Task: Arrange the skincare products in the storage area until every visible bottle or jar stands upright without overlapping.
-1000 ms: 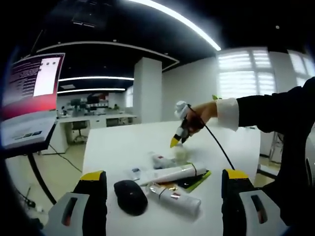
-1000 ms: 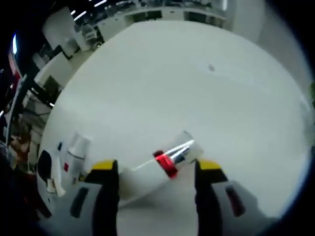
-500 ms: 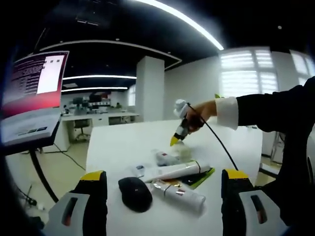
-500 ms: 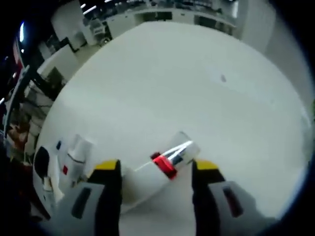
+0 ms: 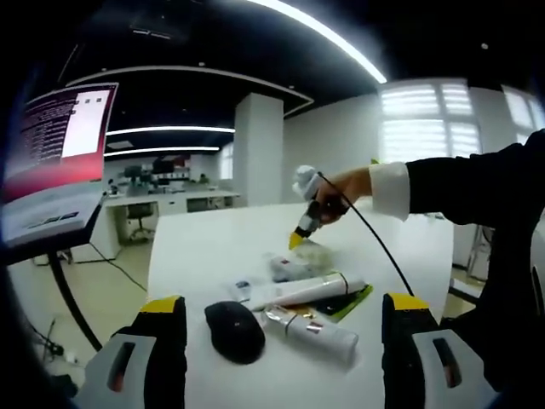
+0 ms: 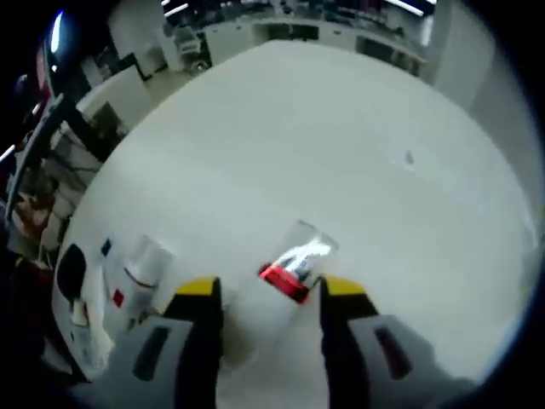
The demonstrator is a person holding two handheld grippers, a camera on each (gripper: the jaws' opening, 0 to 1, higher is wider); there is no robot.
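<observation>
In the right gripper view, a white bottle (image 6: 260, 319) with a red band and clear cap (image 6: 300, 254) lies tilted between my right gripper's (image 6: 270, 288) jaws, which press on its sides. In the left gripper view that same gripper (image 5: 298, 237), held by a hand (image 5: 341, 189), points down at a pale bottle (image 5: 312, 256) on the white table (image 5: 204, 247). Nearer lie a white tube (image 5: 302, 291), a silver-capped bottle (image 5: 311, 332) and a small bottle (image 5: 288, 269). My left gripper (image 5: 284, 302) hovers open, short of them.
A black mouse (image 5: 234, 331) lies left of the bottles, and a green flat pack (image 5: 349, 302) sits under the tube. A monitor (image 5: 60, 170) stands at the left. The right gripper view shows another white bottle (image 6: 143, 264) and the mouse (image 6: 72, 274) at its left.
My right gripper's jaws have drawn closer together onto the white bottle, which now looks more end-on. In the left gripper view the right gripper has shifted slightly up and left.
</observation>
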